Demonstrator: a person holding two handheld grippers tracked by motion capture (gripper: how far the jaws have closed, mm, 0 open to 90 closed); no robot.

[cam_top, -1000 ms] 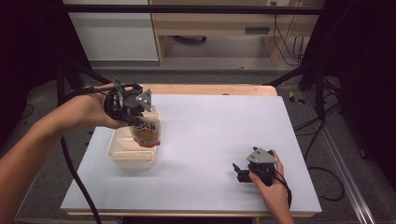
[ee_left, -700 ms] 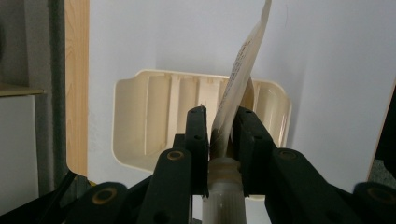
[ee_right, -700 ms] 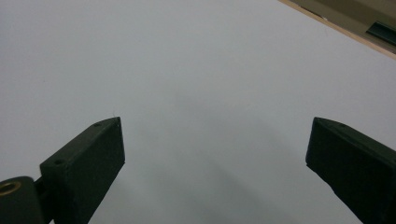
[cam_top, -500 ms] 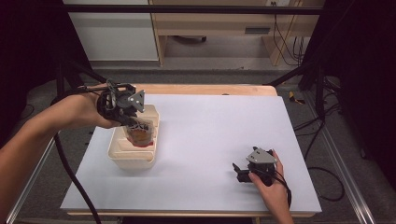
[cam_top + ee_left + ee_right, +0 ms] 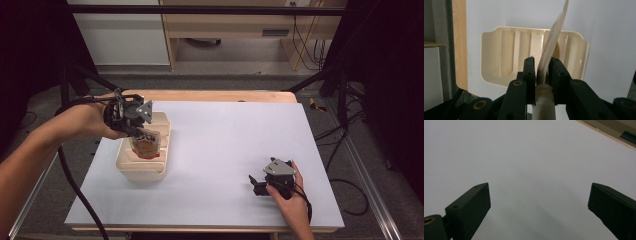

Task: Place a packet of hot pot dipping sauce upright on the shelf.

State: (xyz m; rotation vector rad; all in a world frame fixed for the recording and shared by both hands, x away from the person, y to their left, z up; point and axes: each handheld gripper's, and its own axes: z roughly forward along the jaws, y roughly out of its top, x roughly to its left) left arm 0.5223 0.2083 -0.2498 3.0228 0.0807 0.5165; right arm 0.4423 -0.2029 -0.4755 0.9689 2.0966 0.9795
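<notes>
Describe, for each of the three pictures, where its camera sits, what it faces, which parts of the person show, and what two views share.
High view: above the person's side, facing forward and down on the white table; both forearms, left gripper, right gripper.
Left gripper view: rides that gripper, facing down into the cream tray; its jaws pinch a spouted pouch.
Right gripper view: rides the right gripper, facing bare tabletop; its jaws stand wide apart.
Shared: tray and pouch appear in the high and left gripper views.
</notes>
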